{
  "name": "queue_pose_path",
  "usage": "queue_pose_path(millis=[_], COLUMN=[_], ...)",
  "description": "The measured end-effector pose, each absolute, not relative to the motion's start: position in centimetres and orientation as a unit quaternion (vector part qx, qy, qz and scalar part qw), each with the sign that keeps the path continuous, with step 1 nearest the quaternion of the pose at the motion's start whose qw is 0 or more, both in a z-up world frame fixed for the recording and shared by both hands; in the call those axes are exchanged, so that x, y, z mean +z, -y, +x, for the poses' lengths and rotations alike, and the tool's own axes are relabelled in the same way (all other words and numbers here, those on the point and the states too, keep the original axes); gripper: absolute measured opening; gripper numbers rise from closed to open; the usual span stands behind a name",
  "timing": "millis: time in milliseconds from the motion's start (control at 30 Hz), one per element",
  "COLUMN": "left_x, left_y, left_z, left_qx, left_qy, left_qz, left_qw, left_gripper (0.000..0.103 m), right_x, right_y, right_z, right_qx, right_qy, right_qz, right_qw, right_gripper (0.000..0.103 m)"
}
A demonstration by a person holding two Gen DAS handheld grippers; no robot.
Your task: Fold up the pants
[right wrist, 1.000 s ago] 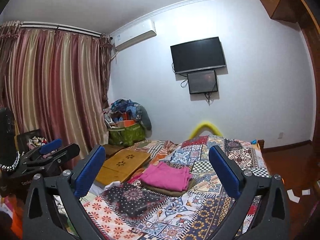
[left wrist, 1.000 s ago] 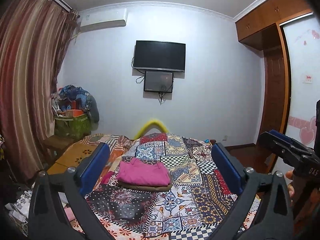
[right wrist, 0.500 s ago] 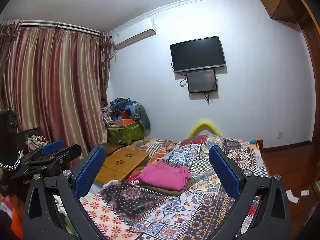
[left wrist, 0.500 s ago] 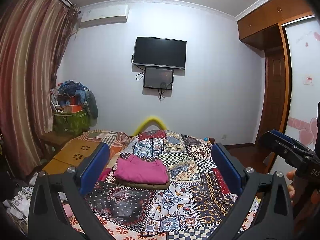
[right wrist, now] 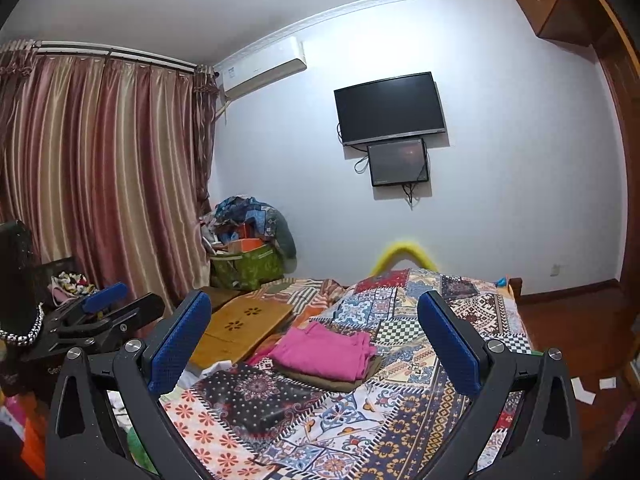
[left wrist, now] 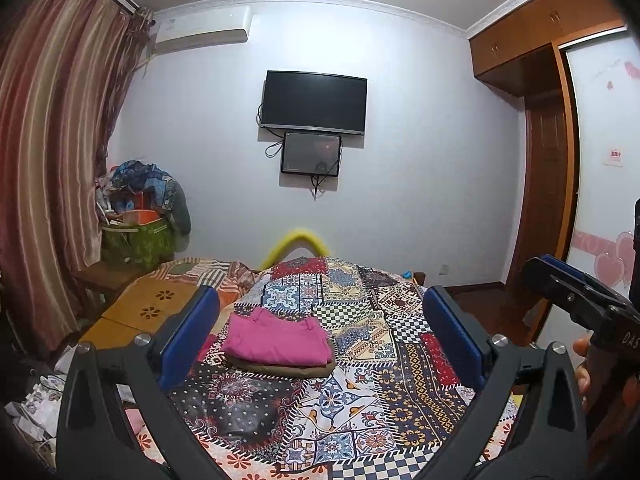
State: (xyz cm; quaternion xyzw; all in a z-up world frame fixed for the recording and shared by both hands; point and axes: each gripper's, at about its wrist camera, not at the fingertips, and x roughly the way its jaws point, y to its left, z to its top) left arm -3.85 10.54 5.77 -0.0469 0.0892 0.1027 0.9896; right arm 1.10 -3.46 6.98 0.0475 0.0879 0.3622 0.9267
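Both the left gripper (left wrist: 320, 340) and right gripper (right wrist: 314, 344) hang released and empty above the patchwork bedspread (left wrist: 360, 408), apparently because the folded magenta pants (left wrist: 276, 340) already rest on a folded olive-brown garment (left wrist: 280, 369).

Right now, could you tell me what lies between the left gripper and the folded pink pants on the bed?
Only the patchwork bedspread: the left wrist view shows bare quilt between the left gripper and the pink pants.

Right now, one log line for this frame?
left claw: open, empty | right claw: open, empty | pink pants: folded, stacked on bed
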Motion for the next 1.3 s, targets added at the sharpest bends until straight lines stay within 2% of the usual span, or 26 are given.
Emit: queue_pose_path(millis=[1300], left_x=[5.72], left_y=[-10.28], left_z=[-3.3], left_qx=[0.083], left_qy=[-0.093], left_qz=[-0.045], left_qw=[0.991], left_gripper=[0.103], right_x=[6.73], right_y=[4.02], right_z=[1.48], right_qx=[0.362], right_qy=[-0.09], right_qz=[0.058], right_qw=[0.926], right_gripper=[0.103])
